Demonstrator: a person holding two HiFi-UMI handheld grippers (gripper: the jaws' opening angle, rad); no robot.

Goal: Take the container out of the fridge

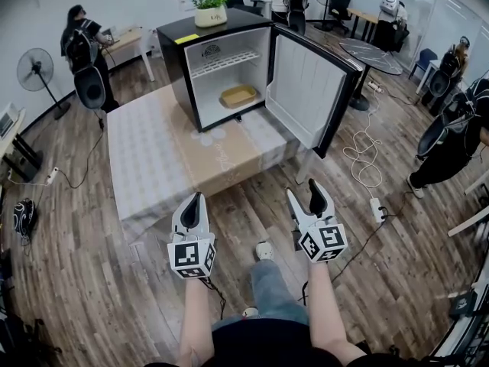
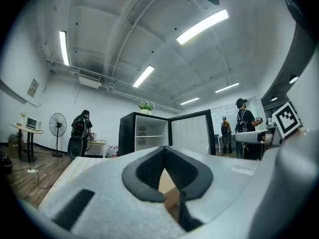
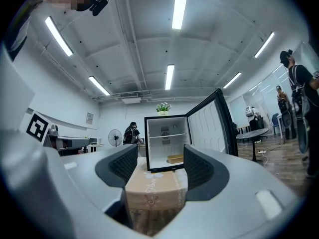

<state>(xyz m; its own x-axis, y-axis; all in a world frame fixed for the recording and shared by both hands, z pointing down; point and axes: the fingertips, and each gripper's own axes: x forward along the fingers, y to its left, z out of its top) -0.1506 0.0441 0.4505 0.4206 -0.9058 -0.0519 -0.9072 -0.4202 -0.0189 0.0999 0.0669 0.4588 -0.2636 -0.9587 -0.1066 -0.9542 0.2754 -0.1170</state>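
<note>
A black mini fridge stands at the far end of a low table, its door swung open to the right. On its bottom floor lies a shallow tan container, seen small in the right gripper view. A wire shelf above it is bare. Both grippers hover level over the floor short of the table's near edge, far from the fridge. My left gripper has its tips together and holds nothing. My right gripper stands open and empty, aimed at the fridge.
A potted plant sits on the fridge top. A brown runner crosses the patterned tablecloth. Cables and a power strip lie on the wood floor at right. People stand at the left and right; a fan is far left.
</note>
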